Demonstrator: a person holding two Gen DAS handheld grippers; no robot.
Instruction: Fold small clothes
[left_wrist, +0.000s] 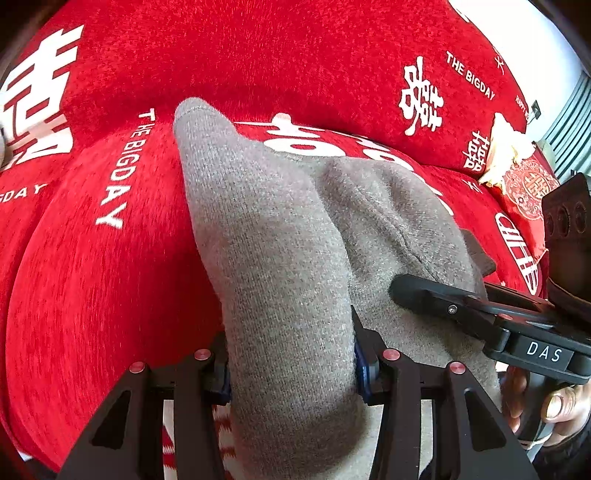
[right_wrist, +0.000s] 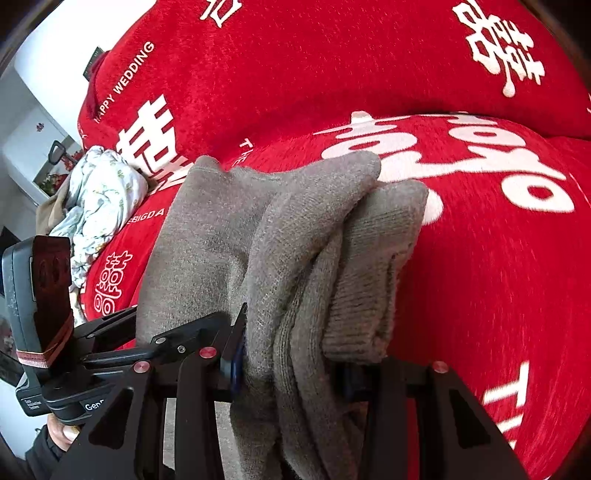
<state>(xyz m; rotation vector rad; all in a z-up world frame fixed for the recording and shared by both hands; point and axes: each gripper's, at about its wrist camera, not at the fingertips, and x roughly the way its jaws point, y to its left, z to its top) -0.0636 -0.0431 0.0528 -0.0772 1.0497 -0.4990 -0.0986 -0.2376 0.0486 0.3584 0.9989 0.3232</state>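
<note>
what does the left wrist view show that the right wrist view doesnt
Only the left wrist view shows a red embroidered cushion at far right and the right tool's "DAS" label. Only the right wrist view shows a crumpled floral cloth at left, "HAPPY WEDDING" print, and doubled layers of the grey sock. Both show that sock lying on the red sofa cover, with the left tool and right tool each shut on it.
</note>
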